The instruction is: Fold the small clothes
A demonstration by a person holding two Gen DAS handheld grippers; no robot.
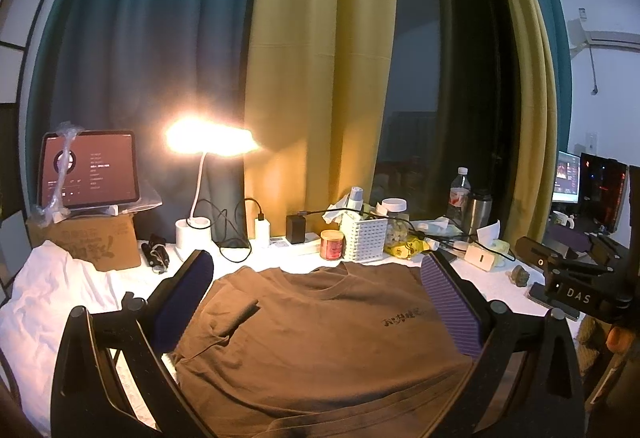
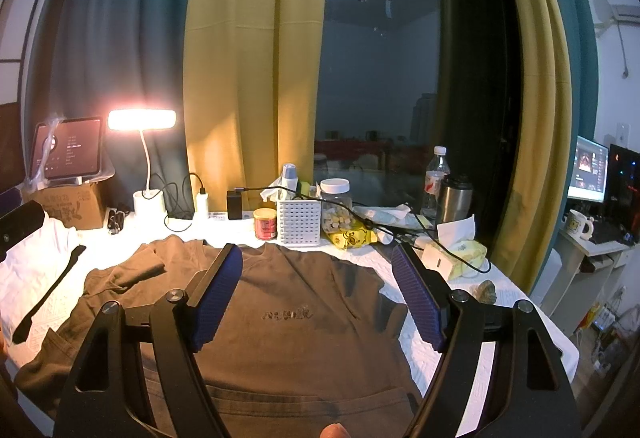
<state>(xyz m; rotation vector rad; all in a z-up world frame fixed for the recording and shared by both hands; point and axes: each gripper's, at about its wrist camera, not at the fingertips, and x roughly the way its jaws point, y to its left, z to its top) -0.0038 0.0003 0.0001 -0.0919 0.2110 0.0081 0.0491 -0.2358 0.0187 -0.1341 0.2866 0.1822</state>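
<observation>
Right tongs (image 2: 316,294) held wide apart, empty, above a brown T-shirt (image 2: 304,350) lying chest-up on the white-covered table (image 2: 492,354). One sleeve (image 2: 132,272) lies folded inward. Lit lamp (image 2: 142,119) stands behind.

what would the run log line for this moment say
stage: pre-fold | brown t-shirt: spread on white-covered table, print up, one sleeve bunched | left gripper: jaws open above shirt | right gripper: jaws open above shirt
</observation>
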